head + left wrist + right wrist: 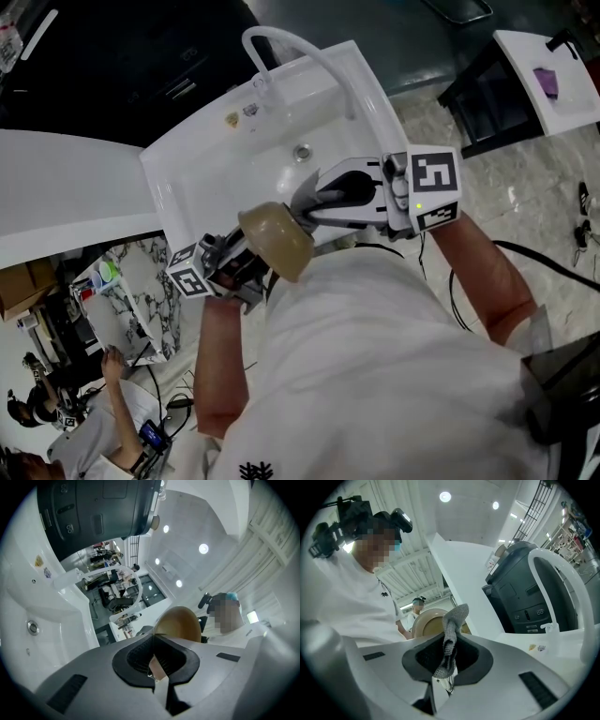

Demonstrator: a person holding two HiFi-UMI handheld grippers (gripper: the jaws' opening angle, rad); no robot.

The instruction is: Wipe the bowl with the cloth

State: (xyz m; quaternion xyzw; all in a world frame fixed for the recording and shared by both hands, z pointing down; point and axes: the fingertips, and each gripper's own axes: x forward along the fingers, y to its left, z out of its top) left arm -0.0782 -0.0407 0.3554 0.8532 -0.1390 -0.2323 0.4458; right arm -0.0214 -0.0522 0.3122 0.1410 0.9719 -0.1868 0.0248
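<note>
A tan bowl (277, 241) is held on edge over the front of the white sink (187, 164), with my left gripper (246, 260) shut on its rim. In the left gripper view the bowl (180, 624) rises just beyond the closed jaws of my left gripper (153, 654). My right gripper (317, 201) is shut on a grey knitted cloth (307, 195), whose free end pokes at the bowl's upper edge. In the right gripper view the cloth (451, 632) stands up between the jaws of my right gripper (446, 659), with the bowl (429, 622) right behind it.
A curved white faucet (291, 49) arches over the basin, whose drain (302, 151) lies just beyond the grippers. A dark appliance (96, 508) stands behind the sink. A white counter (66, 192) runs to the left. A black stand with a white top (544, 75) is at the far right.
</note>
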